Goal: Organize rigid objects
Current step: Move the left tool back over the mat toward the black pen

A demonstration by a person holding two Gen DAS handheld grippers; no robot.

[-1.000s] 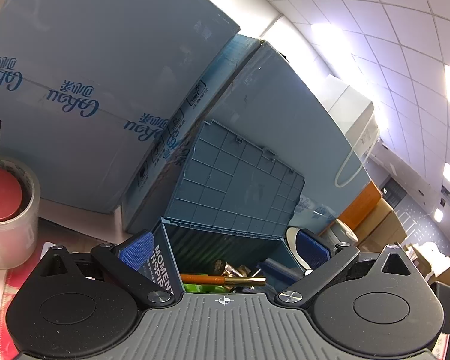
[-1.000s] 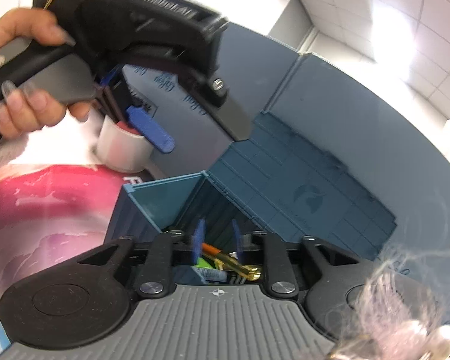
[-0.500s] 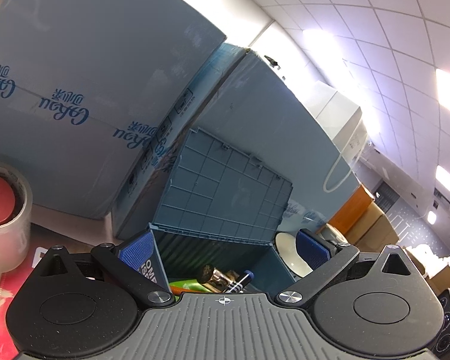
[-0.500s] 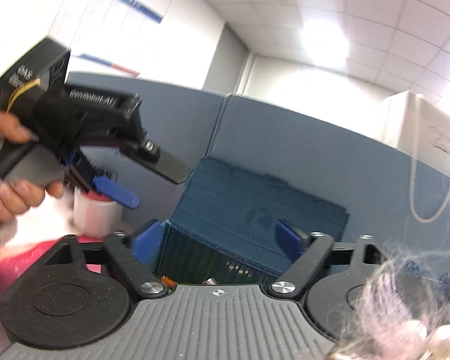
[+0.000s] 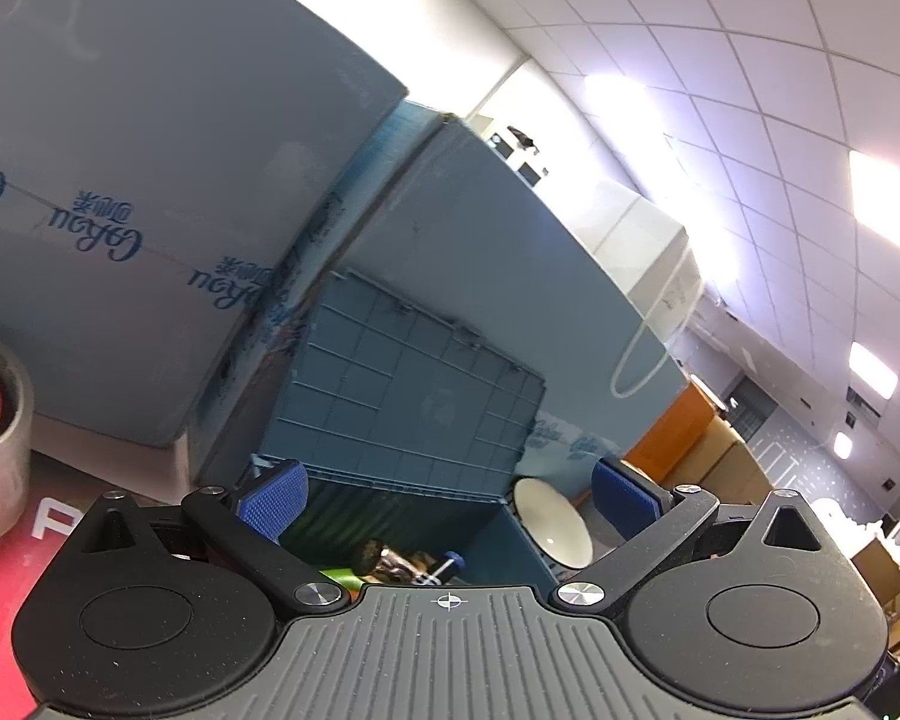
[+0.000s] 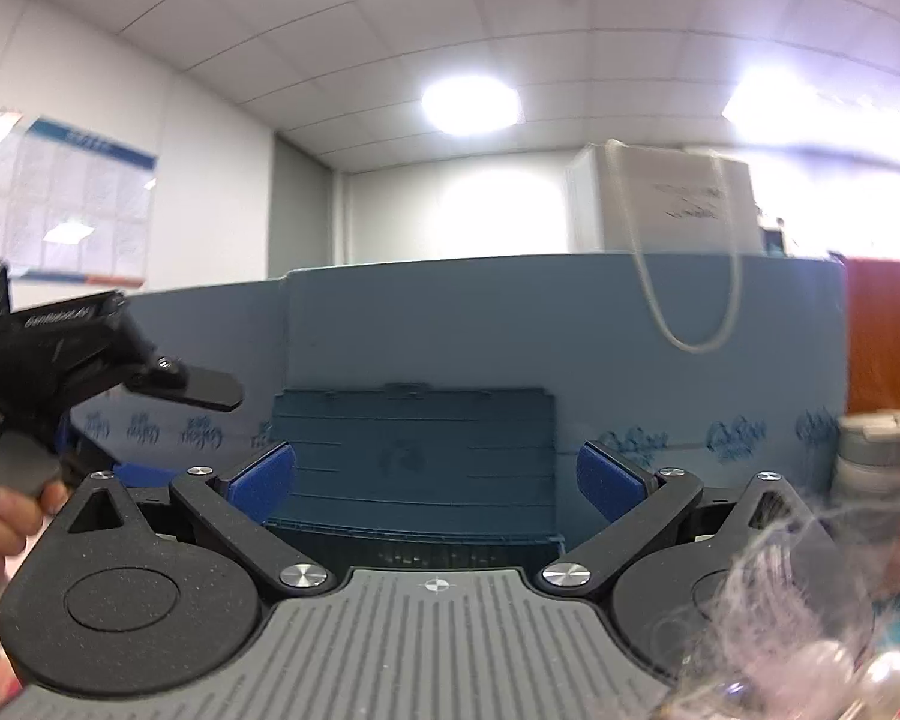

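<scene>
Crate (image 5: pixel 414 396) lid upright behind both spread, empty claws (image 5: pixel 450 495) (image 6: pixel 435 477).

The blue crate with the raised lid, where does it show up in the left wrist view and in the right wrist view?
Left wrist: the blue crate sits at lower centre, its lid tilted, items visible inside between the open left gripper fingers.
Right wrist: it sits at lower centre, lid facing the camera, framed by the open right gripper.
Shared landmark: the white bag with a cord handle atop the cartons.
</scene>
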